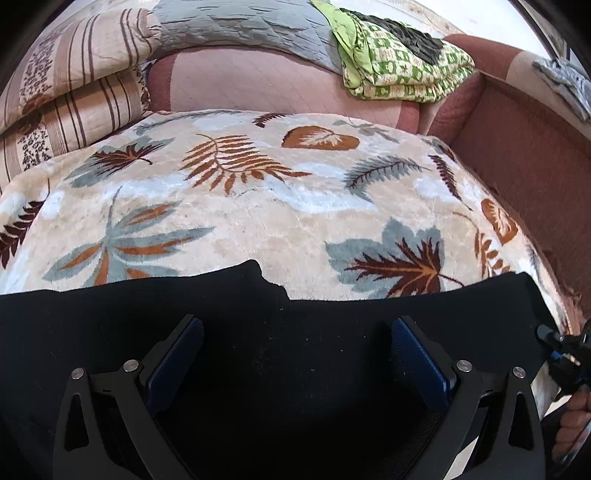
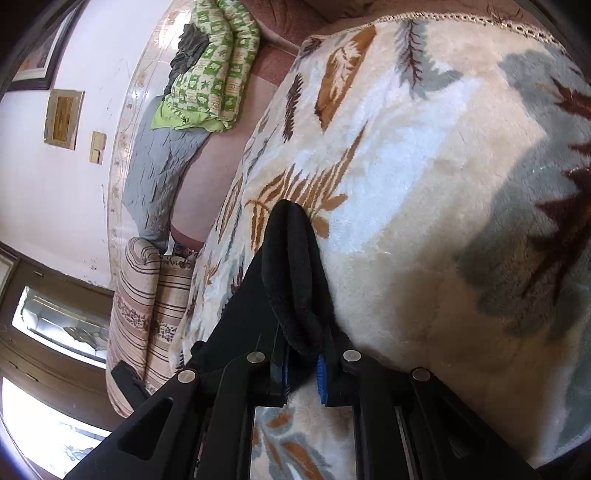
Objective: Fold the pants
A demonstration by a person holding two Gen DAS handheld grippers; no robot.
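Black pants (image 1: 258,332) spread flat on leaf-patterned plush blanket (image 1: 258,206), directly beneath left gripper (image 1: 295,332), fingers spread wide with nothing between the blue pads (image 1: 421,354). Right gripper (image 2: 303,369) clenched on a bunched fold of pants at the right-hand edge. Far hem uneven, one corner jutting forward. Bare blanket beyond. Striped pillows (image 1: 74,92), grey quilt (image 1: 236,29), green patterned bedding (image 1: 399,70) along the white wall (image 2: 55,177)
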